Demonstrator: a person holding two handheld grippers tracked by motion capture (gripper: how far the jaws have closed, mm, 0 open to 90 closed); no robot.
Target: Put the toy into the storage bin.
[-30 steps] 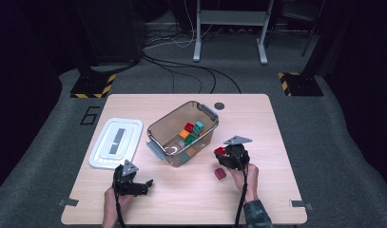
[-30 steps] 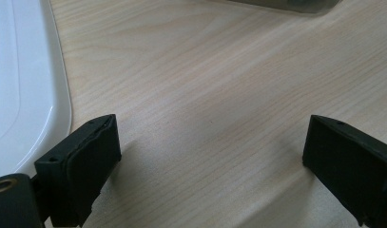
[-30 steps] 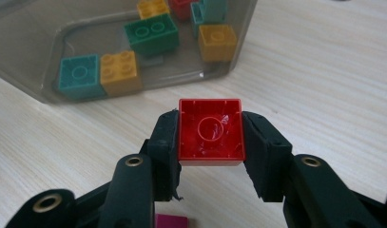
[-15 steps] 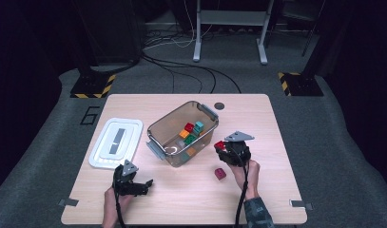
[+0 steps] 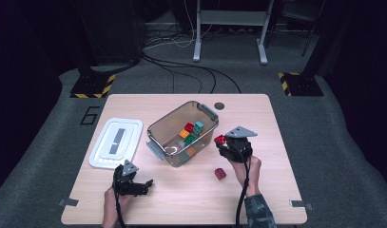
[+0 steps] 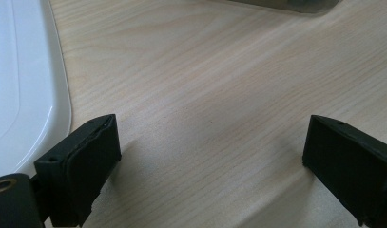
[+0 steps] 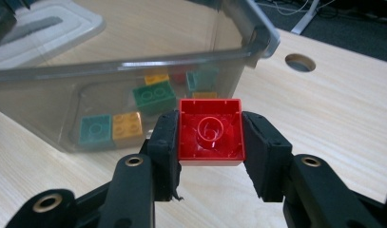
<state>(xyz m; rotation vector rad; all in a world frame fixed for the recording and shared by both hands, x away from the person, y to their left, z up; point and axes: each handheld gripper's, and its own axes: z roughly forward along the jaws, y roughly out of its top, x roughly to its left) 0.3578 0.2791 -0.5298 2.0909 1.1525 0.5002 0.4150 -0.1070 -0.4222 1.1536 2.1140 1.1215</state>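
A red brick (image 7: 210,131) is clamped hollow side up in the right gripper (image 5: 223,142), just beside the clear bin (image 5: 208,114). It could be knocked against the bin's rim and dropped. The left gripper (image 6: 212,156) is held wide open, empty, near the white lid (image 5: 116,142). Pale wooden table (image 5: 257,118), grey carpet, dark room.

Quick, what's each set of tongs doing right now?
Left tongs: open, holding nothing, low over the table.
Right tongs: shut on a red brick.
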